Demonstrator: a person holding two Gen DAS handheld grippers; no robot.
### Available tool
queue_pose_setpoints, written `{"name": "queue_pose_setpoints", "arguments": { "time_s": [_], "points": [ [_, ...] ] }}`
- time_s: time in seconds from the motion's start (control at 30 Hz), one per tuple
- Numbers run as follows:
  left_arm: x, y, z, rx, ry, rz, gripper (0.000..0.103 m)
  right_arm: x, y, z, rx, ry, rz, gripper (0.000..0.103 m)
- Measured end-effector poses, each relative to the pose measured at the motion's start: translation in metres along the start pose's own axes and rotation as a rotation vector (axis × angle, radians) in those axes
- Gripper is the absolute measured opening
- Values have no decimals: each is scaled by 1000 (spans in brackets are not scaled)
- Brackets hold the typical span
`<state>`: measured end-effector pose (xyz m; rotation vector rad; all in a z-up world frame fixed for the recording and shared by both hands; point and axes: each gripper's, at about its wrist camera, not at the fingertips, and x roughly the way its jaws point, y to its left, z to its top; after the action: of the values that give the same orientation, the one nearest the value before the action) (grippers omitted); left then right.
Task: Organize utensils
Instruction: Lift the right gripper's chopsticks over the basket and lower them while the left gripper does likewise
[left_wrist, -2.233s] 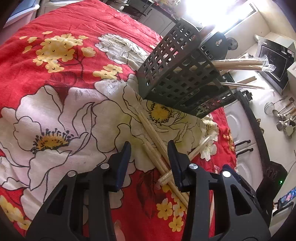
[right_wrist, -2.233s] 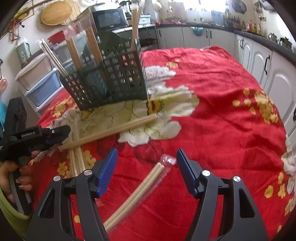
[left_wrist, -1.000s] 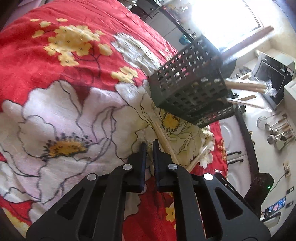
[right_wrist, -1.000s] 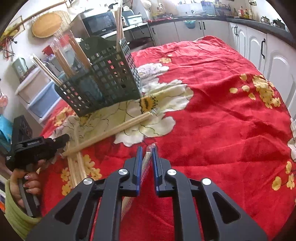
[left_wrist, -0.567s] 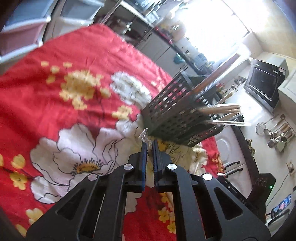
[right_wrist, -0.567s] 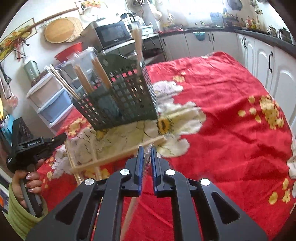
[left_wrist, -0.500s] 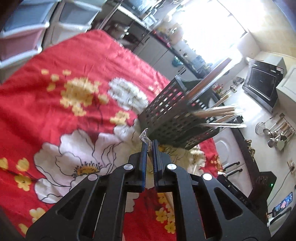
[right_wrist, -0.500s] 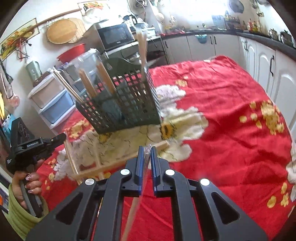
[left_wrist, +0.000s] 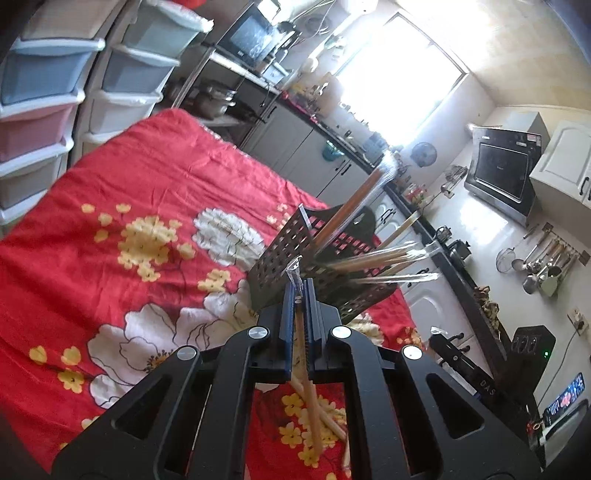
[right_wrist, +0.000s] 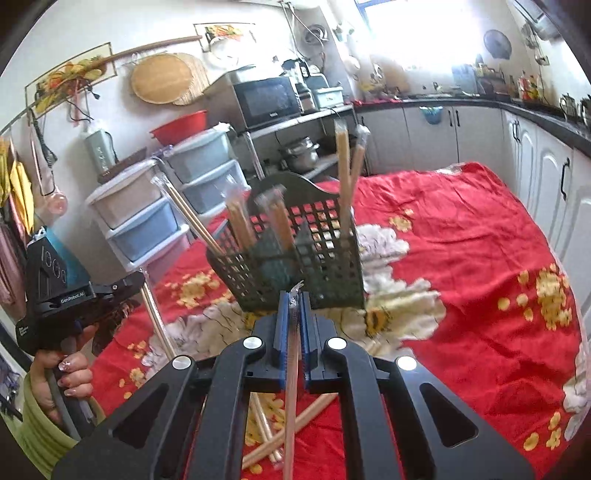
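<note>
1. My left hand-held gripper (left_wrist: 300, 291) is clamped on a wrapped chopstick pair (left_wrist: 308, 391), lifted off the table (left_wrist: 155, 192).
2. My right hand-held gripper (right_wrist: 293, 301) pinches another wrapped pair (right_wrist: 291, 402).
3. The basket (right_wrist: 325, 266) already holds several pairs.
4. Loose chopsticks (right_wrist: 266, 424) remain on the cloth, so I judge the job partway done.

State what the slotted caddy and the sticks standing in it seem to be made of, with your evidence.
Caddy: probably moulded plastic, dark and matt; an even grid of square holes.
Sticks: apparently pale wood or bamboo chopsticks in clear film sleeves; tan shafts, glinting crinkled wrapper tips.
</note>
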<state>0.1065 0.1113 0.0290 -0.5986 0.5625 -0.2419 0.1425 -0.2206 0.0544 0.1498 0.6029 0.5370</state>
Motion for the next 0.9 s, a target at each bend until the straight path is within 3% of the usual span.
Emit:
{"name": "queue_pose_setpoints", "arguments": {
  "time_s": [0.9],
  "points": [
    [-6,-79,28,167,-83,-105,2,-45,27,52,-68,-218,31,6]
  ]
}}
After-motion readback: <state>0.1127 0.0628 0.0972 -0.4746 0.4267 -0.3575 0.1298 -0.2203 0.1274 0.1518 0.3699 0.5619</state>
